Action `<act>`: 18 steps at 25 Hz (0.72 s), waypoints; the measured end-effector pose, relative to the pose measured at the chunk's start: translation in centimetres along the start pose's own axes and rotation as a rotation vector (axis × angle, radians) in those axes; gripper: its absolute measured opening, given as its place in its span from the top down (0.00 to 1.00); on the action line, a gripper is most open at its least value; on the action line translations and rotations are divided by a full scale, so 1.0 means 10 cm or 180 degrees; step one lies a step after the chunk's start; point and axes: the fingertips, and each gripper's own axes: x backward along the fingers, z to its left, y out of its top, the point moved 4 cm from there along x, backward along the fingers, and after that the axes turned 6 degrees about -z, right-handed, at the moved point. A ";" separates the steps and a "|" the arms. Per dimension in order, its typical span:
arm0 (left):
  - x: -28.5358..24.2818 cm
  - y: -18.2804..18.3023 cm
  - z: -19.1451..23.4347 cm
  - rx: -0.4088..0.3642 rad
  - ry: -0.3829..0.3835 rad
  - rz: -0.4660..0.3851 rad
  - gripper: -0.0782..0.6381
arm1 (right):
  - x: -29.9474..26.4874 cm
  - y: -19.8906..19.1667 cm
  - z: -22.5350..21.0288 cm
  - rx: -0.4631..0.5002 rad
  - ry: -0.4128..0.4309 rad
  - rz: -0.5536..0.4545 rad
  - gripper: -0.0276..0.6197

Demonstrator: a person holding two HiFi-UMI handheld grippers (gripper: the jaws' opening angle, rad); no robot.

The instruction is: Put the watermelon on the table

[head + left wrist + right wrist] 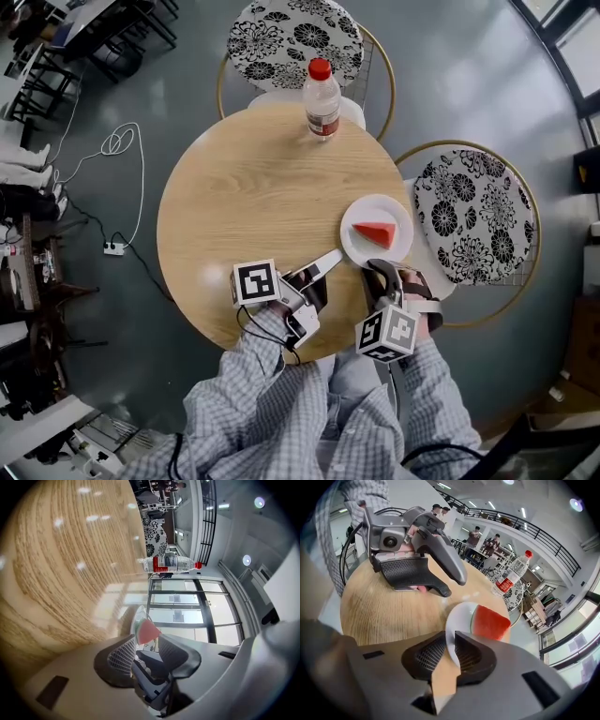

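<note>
Head view: I see the watermelon slice [375,232] lying on a white plate [352,247] at the right edge of the round tabletop [234,197], with a water bottle [322,98] at the far edge. Left gripper view: my left tool [146,643] is spread, nothing between its jaws. Right gripper view: my right tool [451,644] pinches the plate's near rim.

Café-style public hall: round wooden table [234,187] under the right tongs [451,641], floral-cushioned wire chairs [473,216] just beyond, people [489,543] at tables far past them, railed balcony [548,534] above, tall glass walls [183,613].
</note>
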 end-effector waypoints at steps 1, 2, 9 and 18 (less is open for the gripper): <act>0.02 0.00 0.01 0.0003 0.0003 -0.0012 0.70 | 0.00 -0.01 0.01 -0.0010 0.0018 0.0005 0.86; 0.04 0.00 0.01 0.0003 0.0006 -0.0011 0.70 | -0.01 -0.01 0.01 -0.0051 0.0039 -0.0006 0.86; 0.09 -0.04 0.03 0.0022 -0.0026 0.0002 0.70 | 0.00 -0.02 -0.05 -0.1046 0.0323 -0.0378 0.85; 0.17 -0.08 -0.03 0.0039 -0.0129 -0.0032 0.70 | 0.21 0.11 -0.07 -0.1462 0.0200 -0.0880 0.82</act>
